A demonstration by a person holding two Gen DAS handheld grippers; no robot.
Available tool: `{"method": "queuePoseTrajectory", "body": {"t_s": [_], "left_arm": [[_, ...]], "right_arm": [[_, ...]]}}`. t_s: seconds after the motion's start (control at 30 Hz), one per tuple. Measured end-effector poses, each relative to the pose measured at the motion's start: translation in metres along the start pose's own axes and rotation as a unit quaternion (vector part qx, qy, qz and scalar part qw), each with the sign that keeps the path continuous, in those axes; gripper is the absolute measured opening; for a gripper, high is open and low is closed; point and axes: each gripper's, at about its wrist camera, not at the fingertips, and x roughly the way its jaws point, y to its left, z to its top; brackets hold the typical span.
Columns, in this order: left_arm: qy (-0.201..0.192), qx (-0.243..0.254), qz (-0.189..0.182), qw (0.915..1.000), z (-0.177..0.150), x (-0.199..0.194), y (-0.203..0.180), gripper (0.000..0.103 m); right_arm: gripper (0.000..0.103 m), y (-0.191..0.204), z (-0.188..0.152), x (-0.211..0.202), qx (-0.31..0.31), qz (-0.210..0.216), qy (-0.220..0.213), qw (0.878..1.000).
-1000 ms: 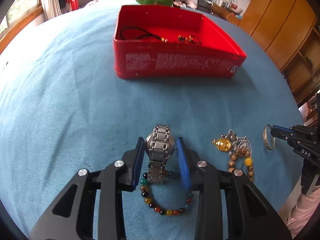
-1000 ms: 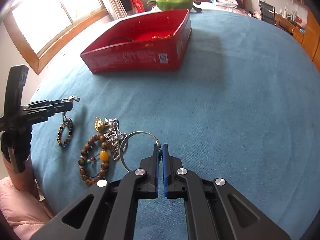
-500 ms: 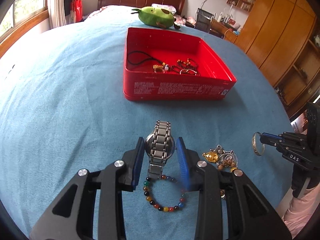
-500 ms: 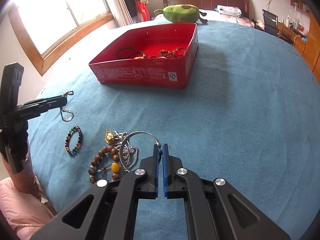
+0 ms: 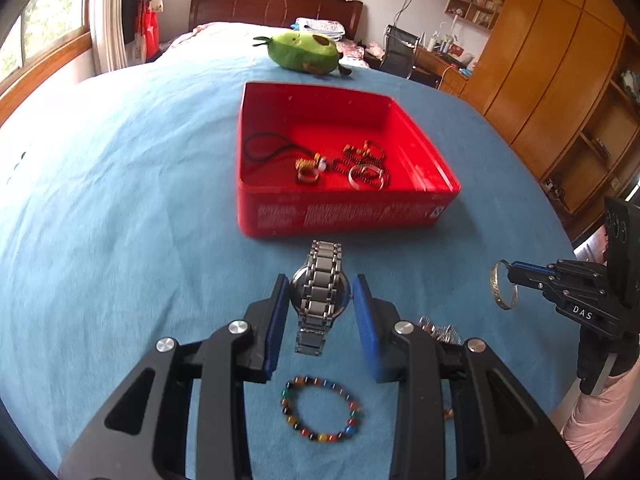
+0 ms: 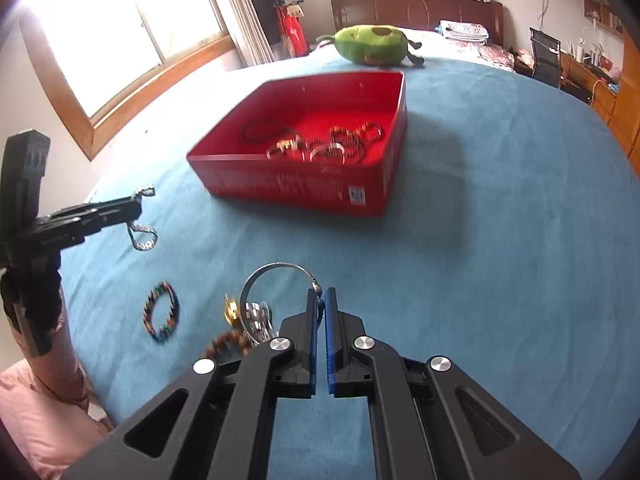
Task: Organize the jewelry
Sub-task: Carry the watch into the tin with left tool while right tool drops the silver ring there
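blue bedspread (image 5: 120, 200) spreads wide and bare left and right of the red tin (image 5: 344, 212), which sits mid-bed with its near wall facing both grippers and cords, beads and rings lying inside. left gripper (image 5: 321, 308) pinches a steel watch (image 5: 320, 292) above the cloth, partly closed on its case, a beaded bracelet (image 5: 320, 408) lying below. right gripper (image 6: 320, 308) is clamped on a thin silver bangle (image 6: 276, 272), over the jewelry pile (image 6: 244, 320) at the near edge.
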Motion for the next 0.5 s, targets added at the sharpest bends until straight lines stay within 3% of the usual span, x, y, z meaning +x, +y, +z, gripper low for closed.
{"method": "queuePoseTrajectory", "body": {"t_s": [0.3,0.5], "left_arm": [[-0.033,0.007,-0.009,0.9994,0.065,0.004,-0.011,0.031],[-0.05,0.001,-0.014,0.9986,0.104,0.023,-0.011,0.031]], "right_arm": [[0.003,0.003,0.076,0.002,-0.002,0.018,-0.04,0.999],[0.003,0.004,0.126,0.031,0.0,0.016,-0.039,0.999]]}}
